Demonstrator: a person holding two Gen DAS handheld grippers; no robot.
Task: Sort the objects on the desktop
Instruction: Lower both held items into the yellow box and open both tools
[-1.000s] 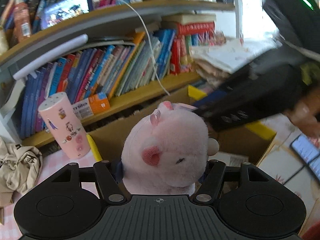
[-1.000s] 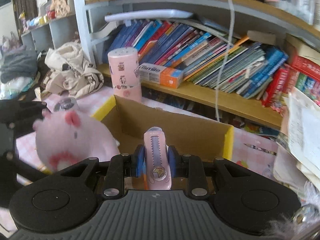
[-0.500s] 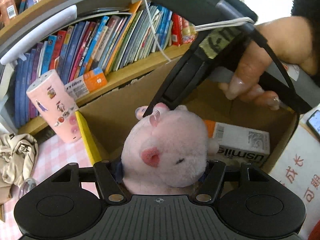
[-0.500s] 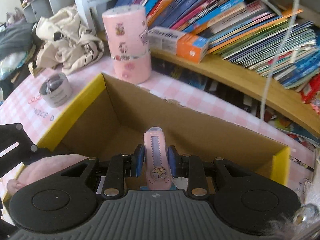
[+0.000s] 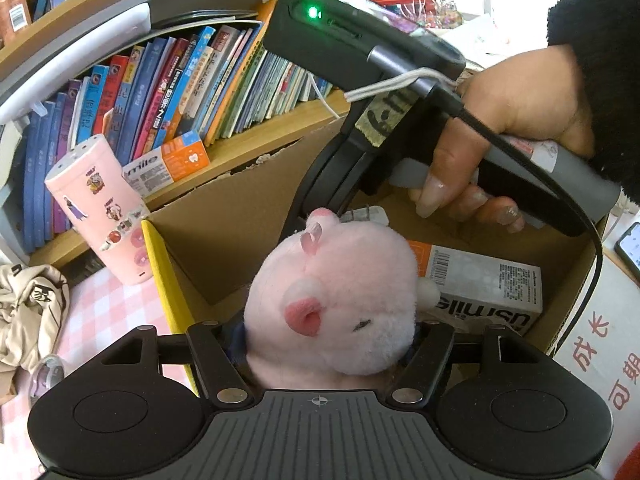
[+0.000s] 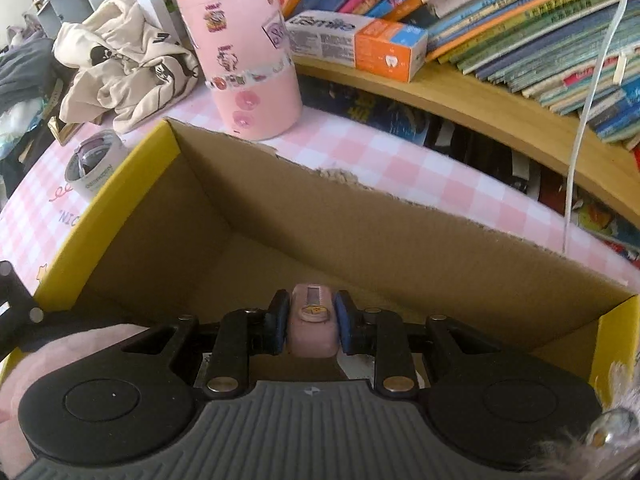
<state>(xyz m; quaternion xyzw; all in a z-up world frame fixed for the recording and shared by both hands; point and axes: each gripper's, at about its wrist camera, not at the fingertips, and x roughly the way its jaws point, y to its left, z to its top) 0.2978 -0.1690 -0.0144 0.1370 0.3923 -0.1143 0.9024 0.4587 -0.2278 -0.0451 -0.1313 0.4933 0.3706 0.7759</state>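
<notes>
My left gripper [image 5: 328,340] is shut on a pink plush pig [image 5: 336,300] and holds it over the near edge of the open cardboard box [image 5: 248,204]. My right gripper [image 6: 311,324] is shut on a small pink utility knife [image 6: 312,320] and reaches down into the same box [image 6: 360,236]. In the left wrist view the right gripper's body and the hand holding it fill the upper right. A white and orange toothpaste box [image 5: 480,284] lies on the box floor. The plush also shows at the lower left of the right wrist view [image 6: 60,344].
A pink cylindrical container [image 6: 244,52] with stickers stands on the pink checked tablecloth [image 6: 400,160] behind the box. A tape roll [image 6: 94,164] sits left of the box. A second toothpaste box [image 6: 356,42] lies on the book shelf. Beige cloth [image 6: 120,56] lies at far left.
My right gripper has moved down and forward into the box with the knife. My left gripper, holding the plush, has come closer over the box edge.
</notes>
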